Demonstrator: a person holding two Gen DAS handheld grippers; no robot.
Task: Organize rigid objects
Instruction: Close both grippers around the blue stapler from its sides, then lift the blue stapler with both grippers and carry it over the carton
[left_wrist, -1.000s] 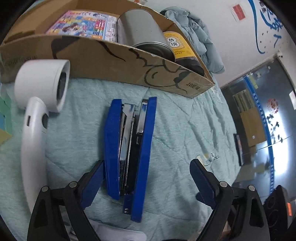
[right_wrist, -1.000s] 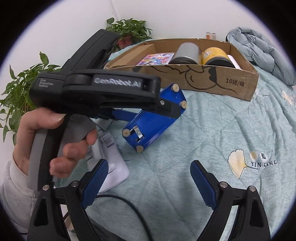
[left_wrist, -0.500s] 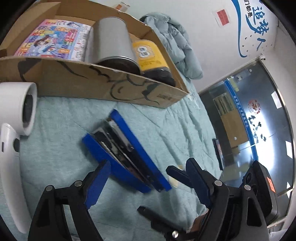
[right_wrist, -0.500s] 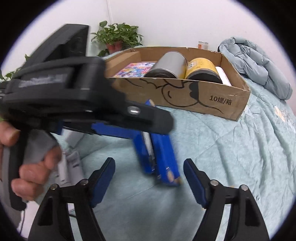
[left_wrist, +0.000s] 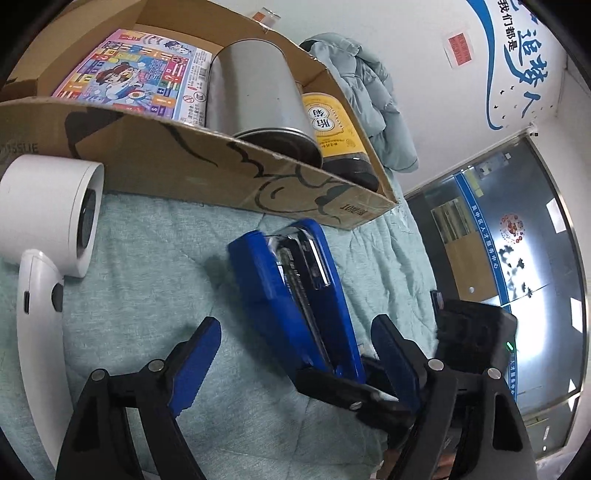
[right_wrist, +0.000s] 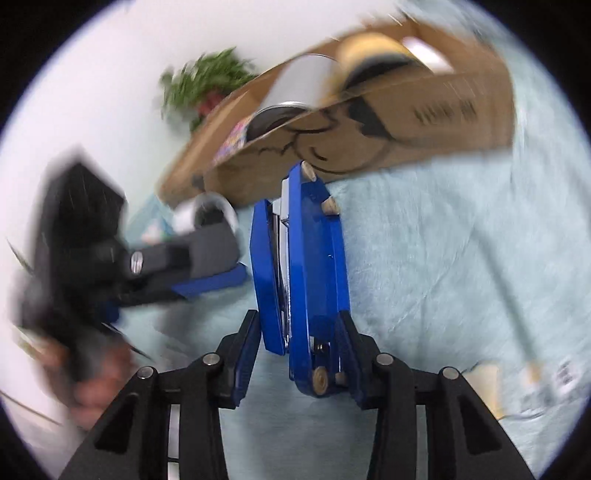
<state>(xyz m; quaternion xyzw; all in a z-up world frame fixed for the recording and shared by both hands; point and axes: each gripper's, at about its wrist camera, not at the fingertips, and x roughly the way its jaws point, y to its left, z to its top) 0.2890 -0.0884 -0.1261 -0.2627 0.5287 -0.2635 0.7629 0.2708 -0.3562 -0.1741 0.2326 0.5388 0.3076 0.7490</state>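
Where the right tongs (right_wrist: 299, 360) reach in at the near edge of the right wrist view, their jaws are closing on the rear end of a blue stapler (right_wrist: 301, 273), which stands between the blue pads; the pads sit against or just beside its two sides, and full contact cannot be confirmed through the blur. That stapler lies on its side on a pale green quilted bedspread (right_wrist: 424, 266), its nose pointing away toward a cardboard box (right_wrist: 424, 122), with rubber feet showing on its base. Seen from the left wrist, the left tongs (left_wrist: 295, 354) stand wide apart with nothing gripped; the stapler (left_wrist: 295, 295) lies just beyond and between them, nearer the right finger, and the black frame of the right tongs (left_wrist: 347, 391) crosses at its rear end. To the left on the bedspread lies a white hair dryer (left_wrist: 44, 221), apart from the stapler. Farther off, the box (left_wrist: 184, 162) holds a colourful printed pack (left_wrist: 136, 77) at left, a grey metal can (left_wrist: 258, 92) on its side at centre and a yellow-labelled jar (left_wrist: 332, 129) at right. Beyond the box a pale green jacket (left_wrist: 369, 96) is heaped against the wall.
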